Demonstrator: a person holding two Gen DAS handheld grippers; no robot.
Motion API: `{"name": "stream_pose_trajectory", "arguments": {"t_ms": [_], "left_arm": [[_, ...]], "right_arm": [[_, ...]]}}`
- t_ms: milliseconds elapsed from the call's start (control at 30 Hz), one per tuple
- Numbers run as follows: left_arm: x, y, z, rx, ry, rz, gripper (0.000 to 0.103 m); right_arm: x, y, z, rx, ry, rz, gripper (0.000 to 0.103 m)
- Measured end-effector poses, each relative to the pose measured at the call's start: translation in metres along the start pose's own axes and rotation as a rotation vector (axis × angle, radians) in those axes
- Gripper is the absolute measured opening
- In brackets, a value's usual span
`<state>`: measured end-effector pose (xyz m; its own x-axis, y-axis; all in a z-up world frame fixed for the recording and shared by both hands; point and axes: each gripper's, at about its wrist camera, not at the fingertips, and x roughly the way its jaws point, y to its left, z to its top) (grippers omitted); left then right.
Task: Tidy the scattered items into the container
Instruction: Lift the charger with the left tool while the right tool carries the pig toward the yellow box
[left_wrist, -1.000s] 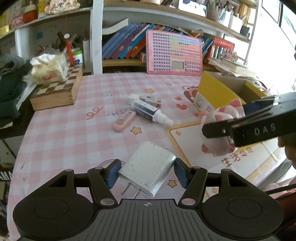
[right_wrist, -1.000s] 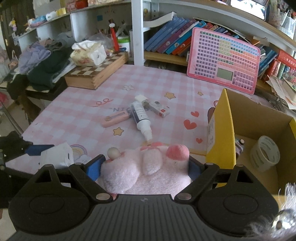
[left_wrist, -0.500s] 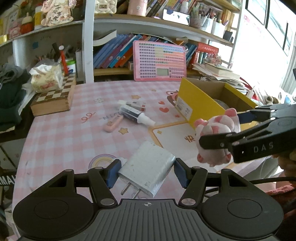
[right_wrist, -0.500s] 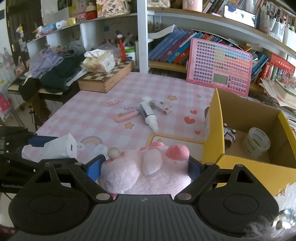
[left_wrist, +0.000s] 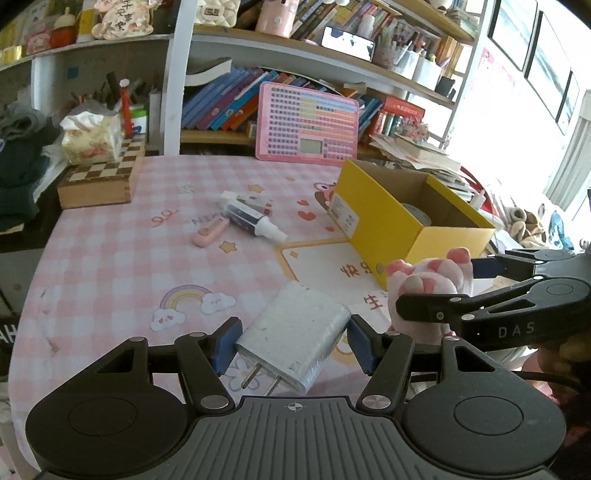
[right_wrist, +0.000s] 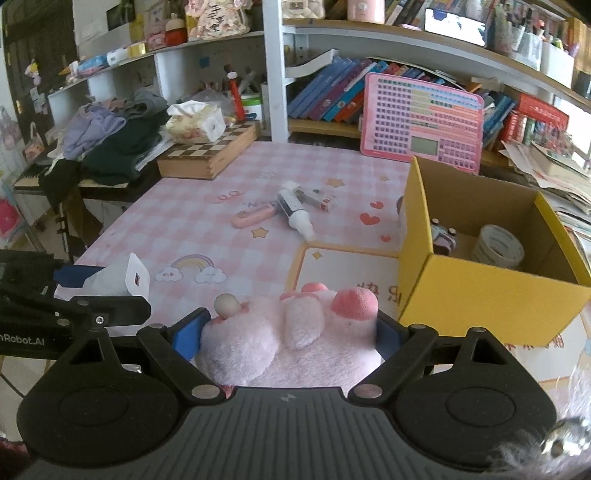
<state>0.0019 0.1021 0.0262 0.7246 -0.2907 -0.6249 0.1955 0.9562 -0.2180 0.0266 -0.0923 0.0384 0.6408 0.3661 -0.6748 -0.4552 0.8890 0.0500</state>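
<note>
Left gripper (left_wrist: 293, 345) clenches the charger (left_wrist: 291, 341), right gripper (right_wrist: 286, 334) the plush toy (right_wrist: 291, 332); next, carry both over the yellow box (right_wrist: 491, 291).

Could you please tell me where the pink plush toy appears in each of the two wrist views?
Left wrist view: pink plush toy at right of centre, clamped in the right gripper, in front of the yellow box.
Right wrist view: bottom centre, filling that gripper's grasp.
Shared landmark: the yellow box.

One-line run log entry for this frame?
left gripper: holds charger | right gripper: holds plush toy | both lifted | yellow box: tape roll inside
</note>
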Motion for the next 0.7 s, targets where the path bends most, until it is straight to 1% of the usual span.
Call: {"name": "stream_pose_trajectory", "arguments": {"t_ms": [433, 700], "left_arm": [[-0.001, -0.019, 0.000, 0.056, 0.001, -0.095, 0.062], [0.010, -0.023, -0.002, 0.050, 0.025, -0.168, 0.062]], "right_arm": [[-0.023, -0.007, -0.021, 0.065, -0.006, -0.081, 0.089], [-0.035, -0.025, -0.032, 0.145, 0.018, -0.147, 0.089]]}}
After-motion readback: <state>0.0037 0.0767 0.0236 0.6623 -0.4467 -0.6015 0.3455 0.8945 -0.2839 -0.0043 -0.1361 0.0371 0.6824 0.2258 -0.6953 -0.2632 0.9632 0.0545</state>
